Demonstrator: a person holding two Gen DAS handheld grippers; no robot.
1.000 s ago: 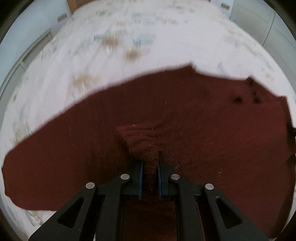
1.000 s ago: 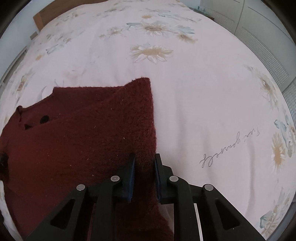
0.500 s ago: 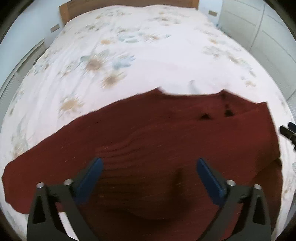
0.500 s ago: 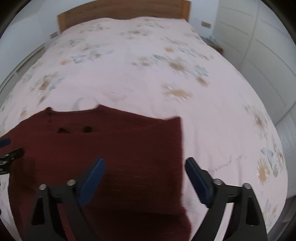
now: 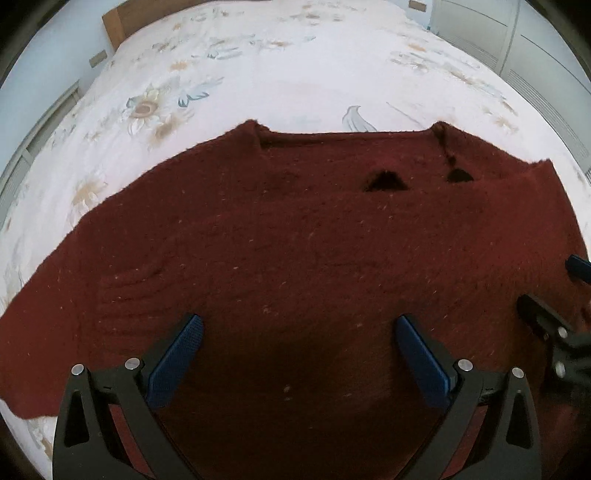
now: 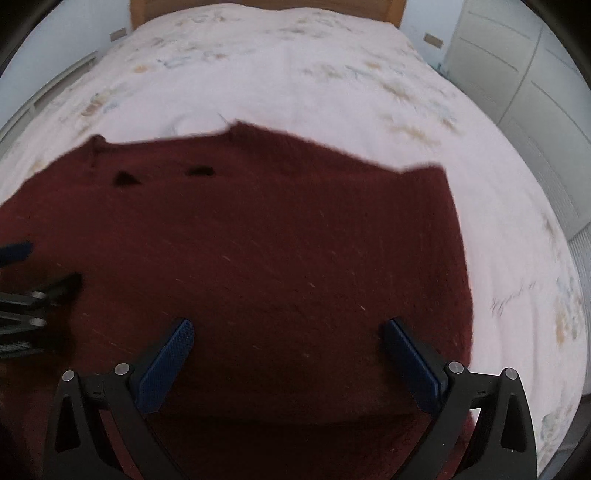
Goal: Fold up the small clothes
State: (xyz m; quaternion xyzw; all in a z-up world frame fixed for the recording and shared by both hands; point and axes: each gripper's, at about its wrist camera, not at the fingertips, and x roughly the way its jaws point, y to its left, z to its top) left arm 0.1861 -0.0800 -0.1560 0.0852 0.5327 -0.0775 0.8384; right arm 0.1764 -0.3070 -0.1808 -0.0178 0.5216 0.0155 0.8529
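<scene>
A dark red knitted sweater (image 5: pixel 295 240) lies spread flat on the bed, neckline at the far side; it also shows in the right wrist view (image 6: pixel 277 240). Its left sleeve stretches out to the left (image 5: pixel 55 314); its right side ends in a straight folded edge (image 6: pixel 458 258). My left gripper (image 5: pixel 299 325) is open and empty above the sweater's near part. My right gripper (image 6: pixel 288 328) is open and empty above the sweater's right half. Each gripper shows at the edge of the other's view, the right one (image 5: pixel 554 332) and the left one (image 6: pixel 33 295).
The bed (image 5: pixel 295 66) has a pale floral cover and a wooden headboard (image 6: pixel 266 7) at the far end. White wardrobe doors (image 6: pixel 524 81) stand to the right of the bed. A white wall unit (image 5: pixel 33 147) runs along the left.
Both grippers were shut on the sweater's fabric a second ago. They have let go, opened wide and pulled back above it. The sweater now lies flat.
</scene>
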